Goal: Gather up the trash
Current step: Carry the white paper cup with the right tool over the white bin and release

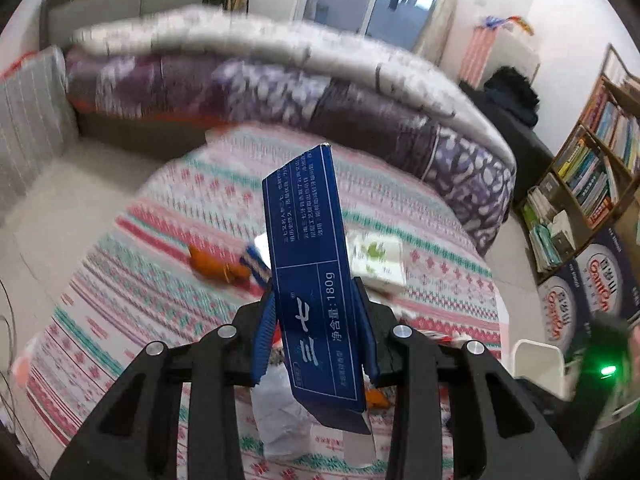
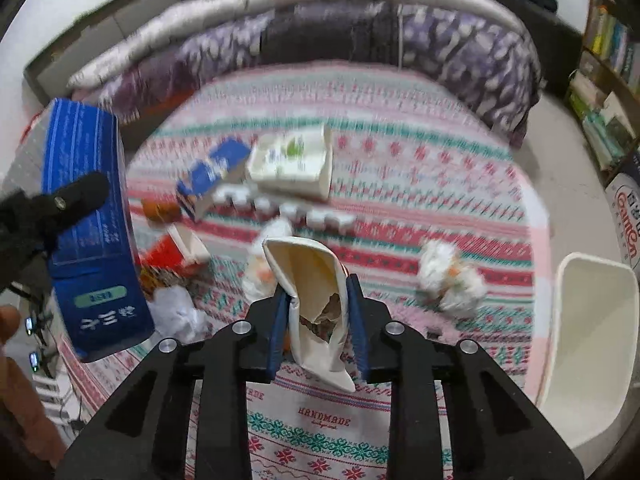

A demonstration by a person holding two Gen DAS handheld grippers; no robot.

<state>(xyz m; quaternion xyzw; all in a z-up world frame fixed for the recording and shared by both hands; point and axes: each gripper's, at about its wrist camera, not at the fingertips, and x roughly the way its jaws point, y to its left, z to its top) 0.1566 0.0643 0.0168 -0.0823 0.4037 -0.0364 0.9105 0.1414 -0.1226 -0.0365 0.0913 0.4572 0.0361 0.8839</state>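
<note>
My left gripper [image 1: 316,292] is shut on a long dark blue carton [image 1: 308,248] with white print, held up off the bed and tilted away. That carton [image 2: 92,220] also shows at the left edge of the right wrist view. My right gripper [image 2: 317,292] is shut on a squashed, torn white paper cup [image 2: 308,272] just above the bedspread. More trash lies on the bed: a white carton with green print [image 2: 292,164], a small blue box [image 2: 212,176], a red box [image 2: 172,254], crumpled white tissue [image 2: 448,276] and a white plastic bag [image 2: 176,312].
A patterned pink, green and white bedspread [image 2: 400,184] covers the bed. Folded purple and grey quilts [image 2: 360,28] line its far side. A white bin [image 2: 592,320] stands at the bed's right edge. A bookshelf [image 1: 592,168] and printed boxes [image 1: 592,280] fill the right.
</note>
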